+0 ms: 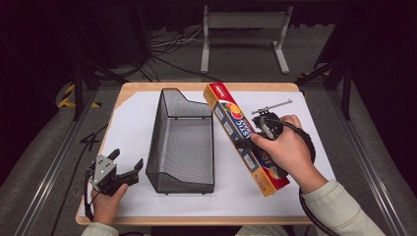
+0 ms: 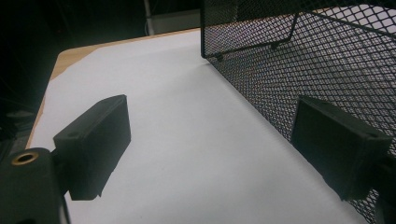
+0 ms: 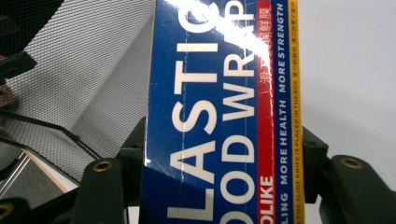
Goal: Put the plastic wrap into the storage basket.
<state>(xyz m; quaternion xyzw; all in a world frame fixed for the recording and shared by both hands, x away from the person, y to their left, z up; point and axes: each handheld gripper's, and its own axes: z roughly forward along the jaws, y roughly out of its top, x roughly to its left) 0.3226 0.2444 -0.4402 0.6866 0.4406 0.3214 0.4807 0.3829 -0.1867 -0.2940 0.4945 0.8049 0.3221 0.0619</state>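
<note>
A long blue plastic wrap box [image 1: 243, 137] with red and yellow trim is held tilted above the table, just right of a black wire-mesh basket [image 1: 182, 142]. My right gripper [image 1: 260, 129] is shut on the box's middle; in the right gripper view the box [image 3: 224, 112] sits clamped between both jaws. My left gripper [image 1: 127, 169] rests near the table's front left corner, open, with nothing between its fingers [image 2: 95, 144]. The basket's mesh wall [image 2: 299, 65] stands just right of that gripper.
White paper [image 1: 133, 123] covers the wooden table [image 1: 147, 87]. A metal stand [image 1: 243, 29] and cables lie on the floor beyond the far edge. Aluminium rails [image 1: 364, 162] run along both sides of the table.
</note>
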